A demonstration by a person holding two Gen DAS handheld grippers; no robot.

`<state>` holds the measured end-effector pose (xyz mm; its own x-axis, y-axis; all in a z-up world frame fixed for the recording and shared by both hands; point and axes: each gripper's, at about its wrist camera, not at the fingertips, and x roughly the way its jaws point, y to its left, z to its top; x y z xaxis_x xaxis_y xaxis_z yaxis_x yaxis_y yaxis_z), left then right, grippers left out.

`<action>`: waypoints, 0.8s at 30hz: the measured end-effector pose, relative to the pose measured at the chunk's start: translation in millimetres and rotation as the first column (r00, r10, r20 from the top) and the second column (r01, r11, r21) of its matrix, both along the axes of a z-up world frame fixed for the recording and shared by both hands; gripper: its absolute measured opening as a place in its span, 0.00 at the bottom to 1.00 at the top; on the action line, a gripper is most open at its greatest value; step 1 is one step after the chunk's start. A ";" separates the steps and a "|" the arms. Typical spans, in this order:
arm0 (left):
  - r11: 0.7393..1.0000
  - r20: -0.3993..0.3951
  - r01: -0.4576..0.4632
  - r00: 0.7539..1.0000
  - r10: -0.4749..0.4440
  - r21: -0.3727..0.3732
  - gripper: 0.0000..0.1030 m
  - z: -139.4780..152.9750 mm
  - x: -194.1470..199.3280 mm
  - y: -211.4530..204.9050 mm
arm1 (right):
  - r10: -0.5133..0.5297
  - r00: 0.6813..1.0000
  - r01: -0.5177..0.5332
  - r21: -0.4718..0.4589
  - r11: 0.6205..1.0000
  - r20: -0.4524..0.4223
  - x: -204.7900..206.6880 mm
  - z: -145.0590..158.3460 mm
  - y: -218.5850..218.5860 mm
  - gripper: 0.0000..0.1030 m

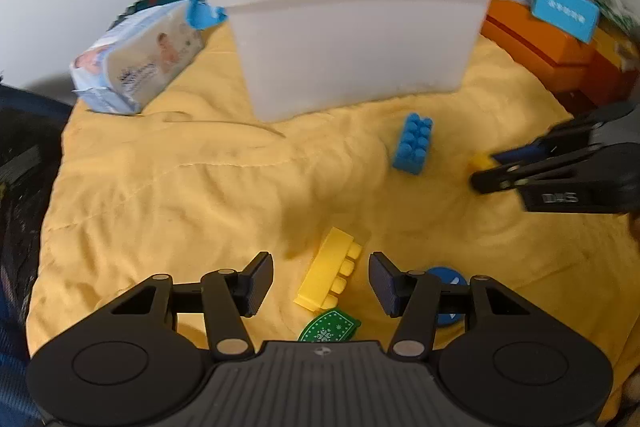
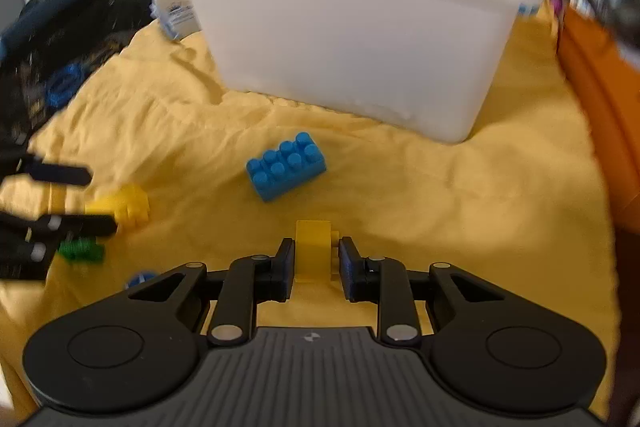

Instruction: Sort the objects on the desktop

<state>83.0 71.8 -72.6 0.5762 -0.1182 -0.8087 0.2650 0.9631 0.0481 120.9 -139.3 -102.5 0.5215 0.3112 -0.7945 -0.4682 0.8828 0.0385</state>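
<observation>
In the left wrist view my left gripper [image 1: 320, 281] is open, its jaws on either side of a yellow brick [image 1: 330, 275] lying on the yellow cloth [image 1: 200, 195]. A green patterned disc [image 1: 328, 327] and a blue disc [image 1: 450, 277] lie close beneath it. A blue brick [image 1: 413, 143] lies farther ahead. In the right wrist view my right gripper [image 2: 316, 267] is shut on a small yellow brick [image 2: 314, 251]. The blue brick [image 2: 286, 167] lies ahead of it, before the white plastic bin [image 2: 352, 35]. The right gripper also shows in the left wrist view [image 1: 520, 167].
A pack of wipes [image 1: 136, 63] lies left of the white bin [image 1: 352, 35]. Orange boxes [image 1: 552, 47] and assorted clutter line the right and back. In the right wrist view the left gripper [image 2: 60, 199] sits at left over the other yellow brick [image 2: 124, 207] and the green piece [image 2: 80, 251].
</observation>
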 end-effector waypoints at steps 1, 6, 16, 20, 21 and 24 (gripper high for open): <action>1.000 -0.006 0.019 1.000 -0.019 0.001 0.56 -2.0 1.0 -0.9 | 0.011 1.000 -0.010 -0.035 0.999 0.026 -5.5 1.6 -2.5 0.25; 0.999 -0.063 0.044 0.997 -0.045 -0.014 0.27 -17.1 10.7 0.9 | -0.004 0.993 0.032 -0.234 0.972 0.118 -16.0 -3.9 -17.8 0.25; 0.972 -0.095 0.063 0.992 -0.086 -0.225 0.24 -0.4 23.6 -2.9 | 0.146 0.975 -0.090 -0.304 0.948 0.167 -40.7 -5.1 8.6 0.47; 0.944 -0.116 0.032 0.990 -0.074 -0.328 0.24 -10.4 32.8 -10.6 | 0.173 0.973 -0.135 -0.229 0.964 0.153 -46.0 -3.0 9.9 0.47; 0.937 -0.123 0.015 0.990 -0.062 -0.348 0.24 -14.3 34.8 -10.1 | 0.177 0.973 -0.145 -0.207 0.968 0.147 -45.4 -3.3 8.1 0.49; 0.940 -0.136 -0.014 0.990 -0.034 -0.342 0.25 -23.0 37.6 -7.4 | 0.180 0.971 -0.162 -0.120 0.979 0.160 -47.2 2.0 3.1 0.48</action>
<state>120.6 64.4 -95.6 0.4598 -0.4060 -0.7898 0.2553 0.9123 -0.3204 73.7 -136.2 -100.5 0.5972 0.3271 -0.7324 -0.6044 0.7837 -0.1428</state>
